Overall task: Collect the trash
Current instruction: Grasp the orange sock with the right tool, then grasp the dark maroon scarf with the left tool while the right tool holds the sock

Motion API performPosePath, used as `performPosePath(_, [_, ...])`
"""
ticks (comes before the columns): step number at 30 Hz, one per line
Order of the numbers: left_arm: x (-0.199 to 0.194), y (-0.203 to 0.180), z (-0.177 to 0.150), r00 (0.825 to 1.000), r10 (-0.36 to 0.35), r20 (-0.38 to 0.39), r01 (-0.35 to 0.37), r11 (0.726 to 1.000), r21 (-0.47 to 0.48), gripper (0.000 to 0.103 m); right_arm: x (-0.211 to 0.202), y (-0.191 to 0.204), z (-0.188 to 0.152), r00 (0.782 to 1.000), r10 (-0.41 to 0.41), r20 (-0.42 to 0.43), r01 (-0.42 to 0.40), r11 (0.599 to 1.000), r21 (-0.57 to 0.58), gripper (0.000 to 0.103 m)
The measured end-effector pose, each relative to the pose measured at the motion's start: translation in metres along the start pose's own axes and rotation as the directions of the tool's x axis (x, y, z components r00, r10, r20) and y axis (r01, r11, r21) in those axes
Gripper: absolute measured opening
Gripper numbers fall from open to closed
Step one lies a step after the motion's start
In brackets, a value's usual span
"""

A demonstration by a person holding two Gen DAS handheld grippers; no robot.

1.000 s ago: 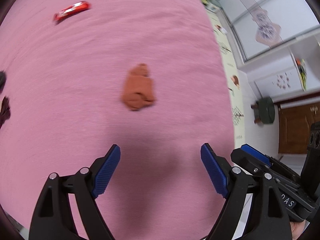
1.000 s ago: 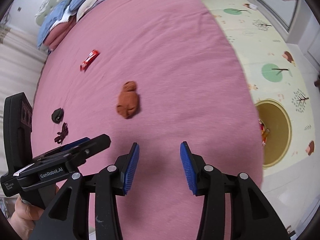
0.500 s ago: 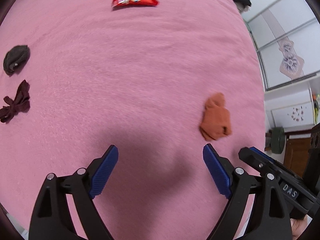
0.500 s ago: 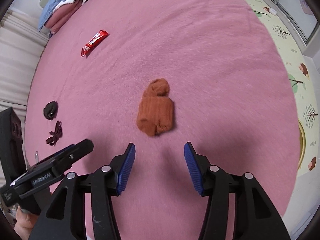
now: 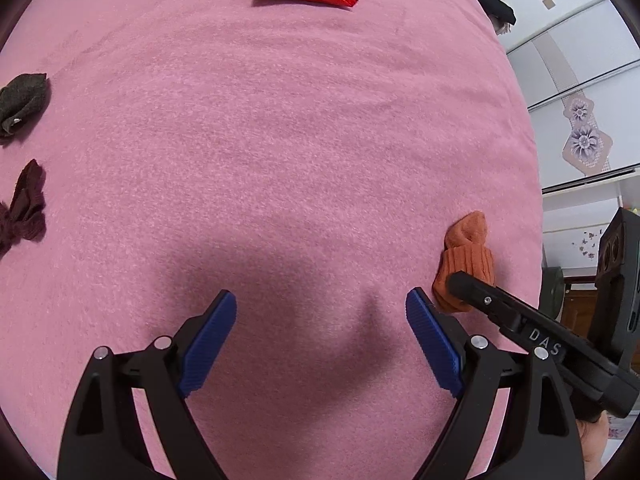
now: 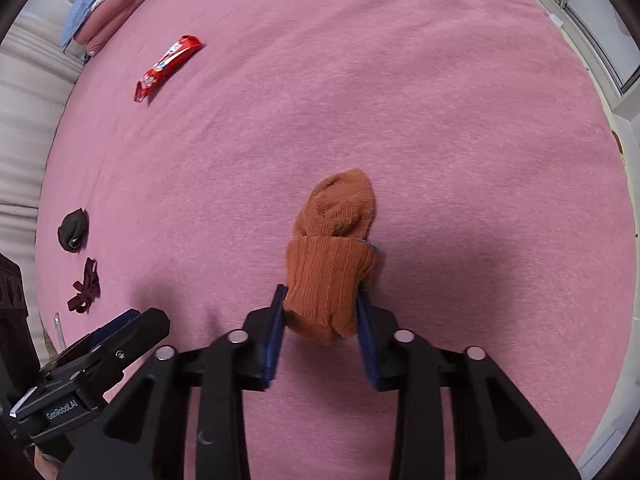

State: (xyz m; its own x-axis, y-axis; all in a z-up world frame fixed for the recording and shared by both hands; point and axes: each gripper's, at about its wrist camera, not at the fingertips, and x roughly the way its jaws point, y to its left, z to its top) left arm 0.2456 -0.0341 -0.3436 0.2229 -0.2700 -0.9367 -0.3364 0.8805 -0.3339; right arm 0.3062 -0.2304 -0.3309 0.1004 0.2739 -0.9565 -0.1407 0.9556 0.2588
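Since the earlier frame both your hand-held grippers dropped closer to the bed, and the orange sock went from lying ahead of the right one to sitting between its pads.

Right hand-held gripper (image 6: 320, 320): jaws have just been closing, and the blue pads now press both sides of the rolled orange sock (image 6: 332, 256). The sock's near end is pinched between them; its rounded far end still lies on the pink bedspread (image 6: 400, 100).

Left hand-held gripper (image 5: 320, 344): jaws wide apart, nothing between them, hovering over bare bedspread. In its view the sock shows just right of the right pad, partly hidden by the other gripper's body.

The red snack wrapper (image 6: 166, 66), the actual trash here, lies flat on the bedspread well apart from both grippers, far up and left in the right wrist view and at the top centre in the left wrist view. Untouched.

Also on the bed, off to the left: a dark balled sock (image 6: 73, 230) and a dark red bow-shaped piece (image 6: 84, 291), near each other. Folded bedding (image 6: 108, 4) is piled at the far left edge.
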Motion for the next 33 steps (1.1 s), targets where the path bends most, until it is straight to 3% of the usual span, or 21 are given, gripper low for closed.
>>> performPosePath(5, [-0.015,0.015,0.001,1.0,-0.004,0.023,0.004,1.0,-0.004,0.086,-0.007,0.018,-0.005,0.999,0.04,0.016,-0.04,0.999,0.01,0.023])
performPosePath(17, [-0.064,0.105,0.002,0.997,0.057,0.059,-0.054,0.997,-0.051,0.086,0.0,0.135,-0.034,0.991,0.133,-0.027,-0.136,0.98,-0.143,0.023])
performPosePath(28, [-0.098,0.191,-0.001,0.993,0.106,0.057,-0.101,0.992,-0.078,0.086,0.018,0.22,-0.052,0.986,0.164,-0.033,-0.168,0.971,-0.168,0.023])
performPosePath(33, [-0.1,0.218,0.01,0.984,0.166,0.058,-0.163,0.985,-0.048,0.089,0.027,0.242,-0.052,0.985,0.165,-0.042,-0.17,0.971,-0.166,0.023])
